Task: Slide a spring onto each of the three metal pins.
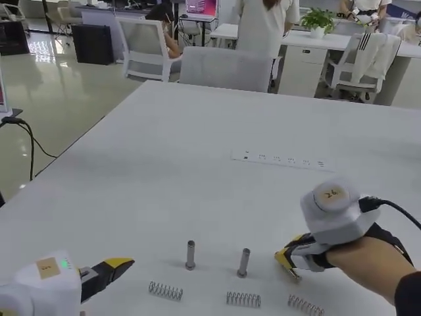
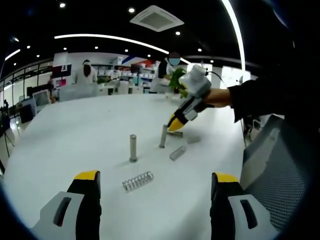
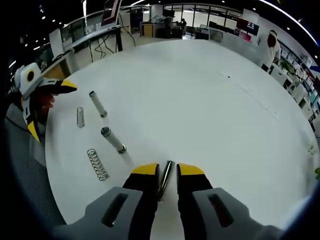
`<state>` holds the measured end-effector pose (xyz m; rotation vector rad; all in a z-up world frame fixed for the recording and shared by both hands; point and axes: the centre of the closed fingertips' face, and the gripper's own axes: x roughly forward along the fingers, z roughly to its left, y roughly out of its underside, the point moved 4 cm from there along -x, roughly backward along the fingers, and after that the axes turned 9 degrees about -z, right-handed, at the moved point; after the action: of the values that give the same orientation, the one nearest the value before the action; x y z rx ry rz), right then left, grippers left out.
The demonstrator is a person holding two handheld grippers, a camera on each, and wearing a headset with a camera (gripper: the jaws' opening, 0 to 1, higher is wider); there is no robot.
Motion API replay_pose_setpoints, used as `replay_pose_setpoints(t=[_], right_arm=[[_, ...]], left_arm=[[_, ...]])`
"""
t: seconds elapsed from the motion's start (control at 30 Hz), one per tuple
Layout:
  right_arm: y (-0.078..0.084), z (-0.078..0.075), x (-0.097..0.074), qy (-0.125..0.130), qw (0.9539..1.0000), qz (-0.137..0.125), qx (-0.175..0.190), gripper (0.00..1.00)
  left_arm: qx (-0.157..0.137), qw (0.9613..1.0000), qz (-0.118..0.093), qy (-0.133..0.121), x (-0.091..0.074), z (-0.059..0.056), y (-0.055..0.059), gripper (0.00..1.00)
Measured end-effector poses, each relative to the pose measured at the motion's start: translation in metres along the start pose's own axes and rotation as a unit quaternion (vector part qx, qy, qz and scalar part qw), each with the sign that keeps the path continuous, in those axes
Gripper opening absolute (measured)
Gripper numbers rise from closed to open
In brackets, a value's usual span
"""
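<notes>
Head view: nearest the lower edge, three springs are seen lying flat in a row on the white table (image 1: pixel 197 131), each apart from the others: the left spring (image 1: pixel 165 291) at 7 o'clock, the middle spring (image 1: pixel 243 299) at 6 o'clock and the right spring (image 1: pixel 305 305) at 5 o'clock. At 8 o'clock the left gripper (image 1: pixel 118 268) is held low over the table, its yellow tips pointed toward 3 o'clock, at the left spring. In the left gripper view its jaws are shown spread wide, with the left spring lying on the table ahead of the gap. At 4 o'clock in the head view the right gripper (image 1: pixel 289 262) is carried by a hand (image 1: pixel 371 263), its tips angled down at the table just beyond the right spring. In the right gripper view its jaws are drawn close together and a third pin (image 3: pixel 165 180) is seen lengthwise in the narrow gap, against one jaw, with a sliver of table showing beside the other; whether it is clamped cannot be told. Just beyond the springs, two pins are stood upright on the table, neither yet carrying a spring: the left pin (image 1: pixel 190 255) behind the left spring, and the right pin (image 1: pixel 244 262) behind the middle spring, near the right gripper's tips but apart from them. Farther off, toward 1 o'clock, a socket strip (image 1: pixel 283 160) is set flush into the tabletop. Past the table's far edge, at 12 o'clock, a grey chair (image 1: pixel 227 69) is seen, with a person (image 1: pixel 263 23) in white standing behind it and a potted plant (image 1: pixel 318 20) on a farther desk at 1 o'clock.
</notes>
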<state>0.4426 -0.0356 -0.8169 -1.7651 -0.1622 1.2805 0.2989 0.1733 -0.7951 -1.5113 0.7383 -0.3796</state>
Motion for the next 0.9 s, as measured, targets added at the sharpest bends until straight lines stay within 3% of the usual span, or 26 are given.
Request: replay_pose_setpoints(t=[0.57, 0.9], right_arm=[[0.008, 0.000, 0.012, 0.013, 0.9989, 0.041, 0.018, 0.08], [0.007, 0.002, 0.012, 0.015, 0.9988, 0.041, 0.022, 0.05]], left_arm=[[-0.001, 1.0000, 0.001, 0.002, 0.000, -0.001, 0.000, 0.88], [0.001, 1.0000, 0.001, 0.003, 0.000, 0.000, -0.001, 0.88]])
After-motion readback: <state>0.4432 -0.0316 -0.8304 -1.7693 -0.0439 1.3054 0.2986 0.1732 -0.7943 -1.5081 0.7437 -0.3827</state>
